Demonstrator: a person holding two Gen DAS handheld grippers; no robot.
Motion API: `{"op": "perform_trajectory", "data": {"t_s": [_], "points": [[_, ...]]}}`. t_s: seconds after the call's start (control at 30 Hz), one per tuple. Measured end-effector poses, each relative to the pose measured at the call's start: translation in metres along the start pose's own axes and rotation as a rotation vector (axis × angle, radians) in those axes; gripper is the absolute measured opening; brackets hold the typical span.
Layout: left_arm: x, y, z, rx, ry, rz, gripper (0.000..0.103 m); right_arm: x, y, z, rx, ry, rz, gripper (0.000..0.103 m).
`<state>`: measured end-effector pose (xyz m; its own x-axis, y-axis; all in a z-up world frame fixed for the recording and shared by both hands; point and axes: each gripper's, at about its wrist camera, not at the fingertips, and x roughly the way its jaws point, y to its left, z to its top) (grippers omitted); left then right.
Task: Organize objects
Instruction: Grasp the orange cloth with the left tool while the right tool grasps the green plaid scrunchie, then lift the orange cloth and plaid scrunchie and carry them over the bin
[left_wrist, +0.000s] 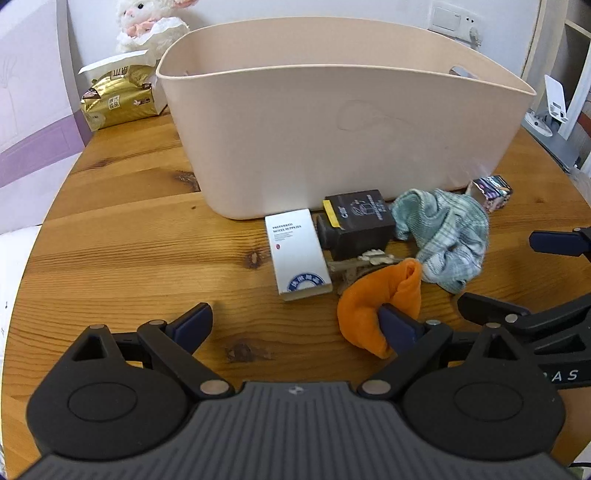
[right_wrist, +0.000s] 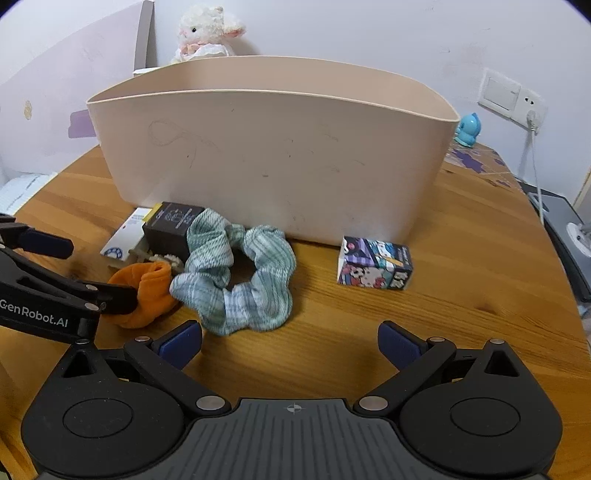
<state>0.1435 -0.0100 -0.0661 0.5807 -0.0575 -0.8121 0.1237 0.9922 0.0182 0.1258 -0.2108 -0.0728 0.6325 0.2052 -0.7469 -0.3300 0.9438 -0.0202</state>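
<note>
Clutter lies in a tight cluster on the round wooden table (left_wrist: 129, 229), pressed against the front wall of the tall beige plastic bin (left_wrist: 332, 122) where it presumably belongs: a white rectangular card box with blue print (left_wrist: 297, 253), a dark brown carton with a yellow tab (left_wrist: 358, 221), a pale metal bunch that looks like keys (left_wrist: 364, 260), a crumpled orange cloth pouch (left_wrist: 369, 306), a green-and-white checked fabric scrunchie (right_wrist: 240, 273) and, a little apart to the right, a small cartoon-printed box (right_wrist: 373, 264). Both claws are spread wide and hold nothing. On the left claw (left_wrist: 299, 325), the right-hand pad already presses against the near side of the orange pouch while the left-hand pad stands well clear over bare wood, so the pouch sits at one edge of the gap, not centred. Closing from here would likely shove the soft pouch sideways into the keys and white box, or catch only a fold that slips out on the lift. The right claw (right_wrist: 290, 341) hovers low over bare table just in front of the scrunchie, and its left-hand finger is near the left claw's arm; a careless reach by either could knock the two together. The bin wall is high, so a low carry risks clipping the rim.
</note>
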Motion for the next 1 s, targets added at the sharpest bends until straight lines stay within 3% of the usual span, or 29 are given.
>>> {"op": "perform_trajectory", "data": {"t_s": [0.17, 0.23, 0.27, 0.43, 0.57, 0.7, 1.0], "points": [[0.001, 0.004, 0.004, -0.014, 0.005, -0.037, 0.084, 0.007, -0.004, 0.005, 0.012, -0.015, 0.042, 0.096], [0.0, 0.004, 0.004, -0.011, 0.002, -0.048, 0.078, 0.01, -0.002, 0.005, 0.007, -0.011, 0.044, 0.082], [-0.002, 0.003, 0.004, -0.004, -0.001, -0.058, 0.072, 0.011, 0.001, 0.004, 0.001, -0.016, 0.039, 0.08], [-0.009, -0.009, 0.0, 0.052, -0.019, -0.104, 0.04, 0.008, 0.01, 0.007, -0.024, -0.032, 0.063, 0.04], [-0.01, -0.012, -0.001, 0.049, -0.019, -0.142, 0.018, 0.004, 0.015, 0.006, -0.045, -0.04, 0.08, 0.018], [-0.013, -0.014, -0.004, 0.044, -0.025, -0.15, 0.009, -0.004, 0.019, 0.002, -0.054, -0.036, 0.08, 0.014], [-0.025, -0.011, -0.015, 0.026, -0.033, -0.136, 0.007, -0.038, 0.019, -0.004, -0.046, -0.067, 0.064, 0.013]]}}
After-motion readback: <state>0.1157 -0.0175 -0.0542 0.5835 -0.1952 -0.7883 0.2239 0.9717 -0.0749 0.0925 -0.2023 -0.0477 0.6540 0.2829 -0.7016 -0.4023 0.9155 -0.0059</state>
